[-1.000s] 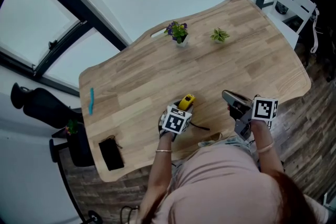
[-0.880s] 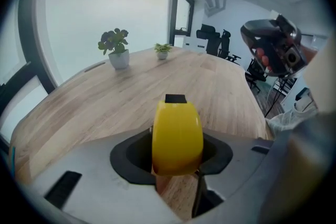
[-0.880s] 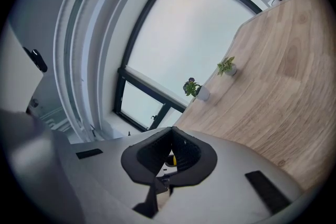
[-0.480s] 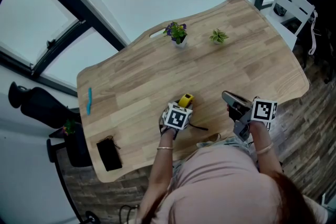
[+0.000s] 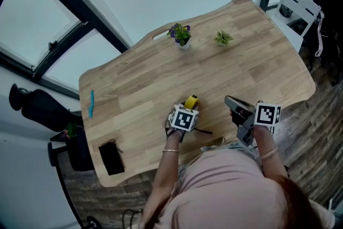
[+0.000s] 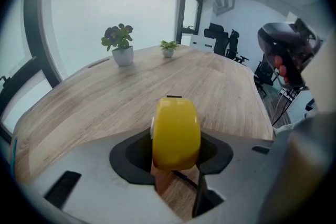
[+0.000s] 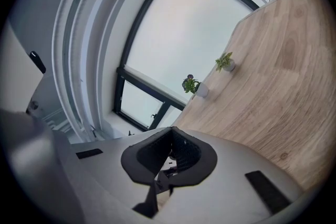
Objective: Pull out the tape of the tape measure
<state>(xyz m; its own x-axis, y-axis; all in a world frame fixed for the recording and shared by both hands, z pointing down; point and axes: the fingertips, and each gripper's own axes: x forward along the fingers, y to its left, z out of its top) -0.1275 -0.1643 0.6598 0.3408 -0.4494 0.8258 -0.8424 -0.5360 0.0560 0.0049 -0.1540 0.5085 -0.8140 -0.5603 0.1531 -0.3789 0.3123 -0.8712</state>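
Observation:
The yellow tape measure (image 5: 191,101) stands on the wooden table (image 5: 161,78) near its front edge. My left gripper (image 5: 188,108) points down at it from the near side. In the left gripper view the yellow case (image 6: 176,134) sits between the two black pads, which touch it on both sides. A thin black cord (image 5: 204,130) trails from it toward the person. My right gripper (image 5: 231,101) is held level to the right, apart from the tape measure. Its jaws are shut with nothing between them (image 7: 170,157). No tape shows outside the case.
A purple flower in a white pot (image 5: 180,35) and a small green plant (image 5: 223,37) stand at the far side. A blue pen (image 5: 91,103) and a black pouch (image 5: 111,157) lie at the left. A white chair (image 5: 297,5) stands beyond the right end.
My left gripper, with the tape measure in it, has edged slightly to the right and away from the person. The right gripper has stayed still.

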